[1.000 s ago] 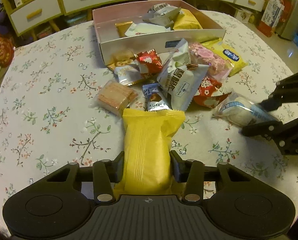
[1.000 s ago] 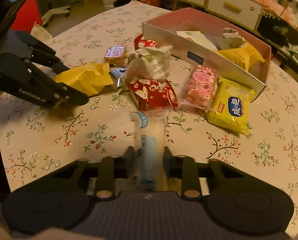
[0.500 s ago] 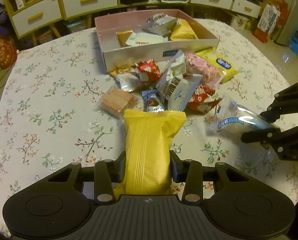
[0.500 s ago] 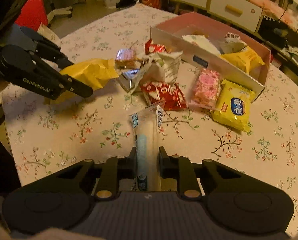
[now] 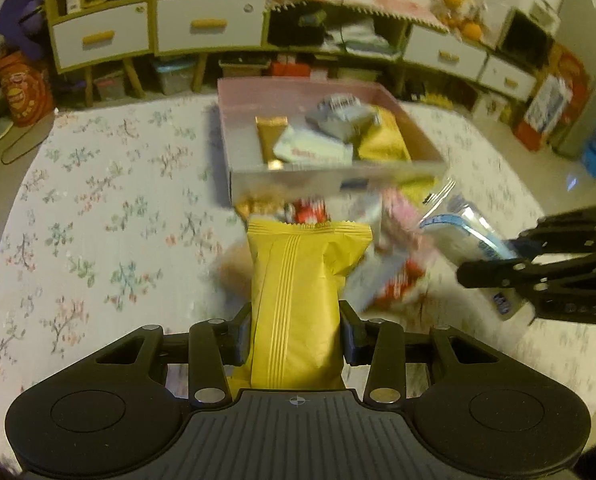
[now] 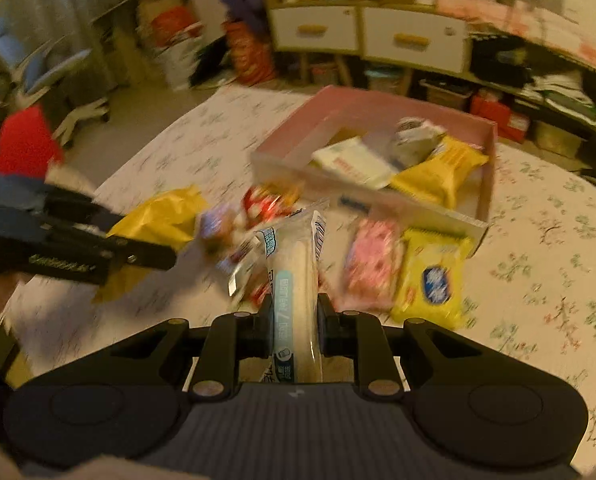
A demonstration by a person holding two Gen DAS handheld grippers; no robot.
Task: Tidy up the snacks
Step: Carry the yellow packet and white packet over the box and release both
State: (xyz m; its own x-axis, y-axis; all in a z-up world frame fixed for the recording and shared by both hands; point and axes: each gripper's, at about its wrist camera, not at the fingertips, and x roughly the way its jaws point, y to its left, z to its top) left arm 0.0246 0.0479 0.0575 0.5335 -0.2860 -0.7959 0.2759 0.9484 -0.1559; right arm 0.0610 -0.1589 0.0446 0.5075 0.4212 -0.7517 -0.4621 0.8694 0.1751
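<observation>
pinching yellow packet (image 5: 293, 296) between left fingers (image 5: 237, 338); right fingers (image 6: 326, 320) clamp clear wrapped bar (image 6: 295, 280).

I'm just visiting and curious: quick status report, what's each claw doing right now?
Left gripper shut on yellow packet. Right gripper shut on clear-wrapped snack. Both held above the table, pink box ahead. Loose snack pile lies before it.

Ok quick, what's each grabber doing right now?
Left gripper: shut on the long yellow foil snack packet.
Right gripper: shut on the clear plastic packet with a pale bar inside.
</observation>
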